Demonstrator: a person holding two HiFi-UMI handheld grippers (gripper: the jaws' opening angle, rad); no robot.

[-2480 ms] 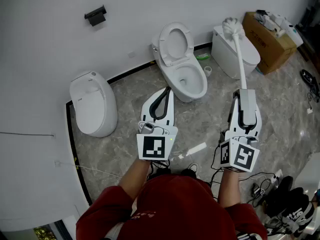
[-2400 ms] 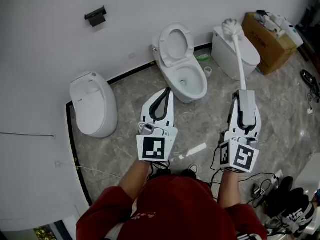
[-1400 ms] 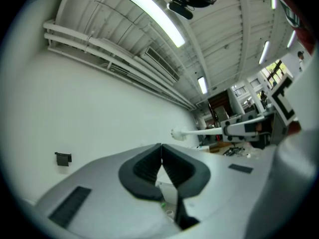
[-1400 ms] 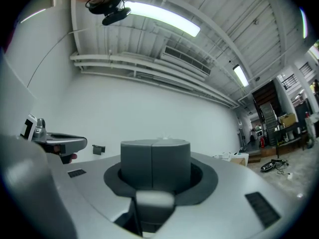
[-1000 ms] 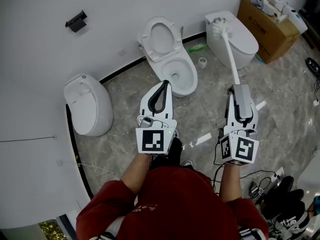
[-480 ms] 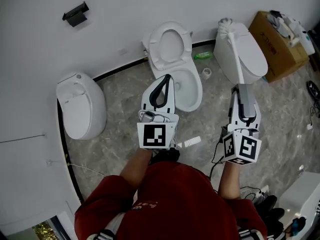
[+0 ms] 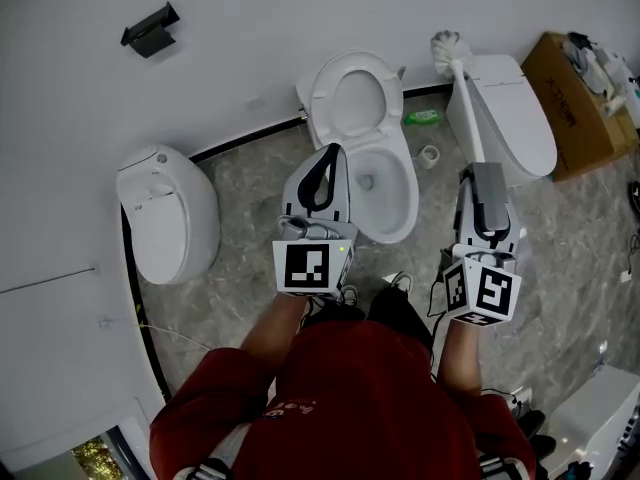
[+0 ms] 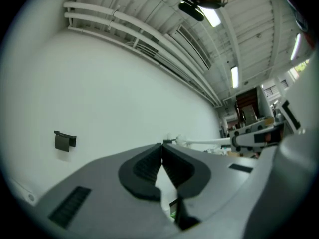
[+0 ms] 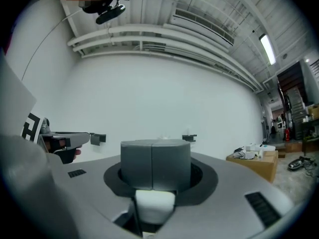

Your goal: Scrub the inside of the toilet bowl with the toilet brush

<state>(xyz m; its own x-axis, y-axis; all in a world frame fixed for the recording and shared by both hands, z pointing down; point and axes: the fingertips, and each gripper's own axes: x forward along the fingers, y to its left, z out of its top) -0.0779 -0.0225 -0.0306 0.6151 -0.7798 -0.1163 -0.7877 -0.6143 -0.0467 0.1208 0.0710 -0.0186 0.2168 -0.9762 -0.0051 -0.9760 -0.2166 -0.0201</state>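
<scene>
One open toilet bowl sits just ahead of me, lid up. I'd call this the approach step, with no scrubbing yet. The toilet brush points up and away, bristles well apart from the bowl, handle pinched in my right tongs. My left tongs are pressed together, empty. Next I need to swing the bristles left and tip them down inside the rim.

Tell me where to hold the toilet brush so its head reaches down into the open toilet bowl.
Grip the toilet brush at the handle end, opposite the bristle head, coming in along the shaft. The right gripper is shut there, so the long straight stem can reach the toilet bowl.
</scene>
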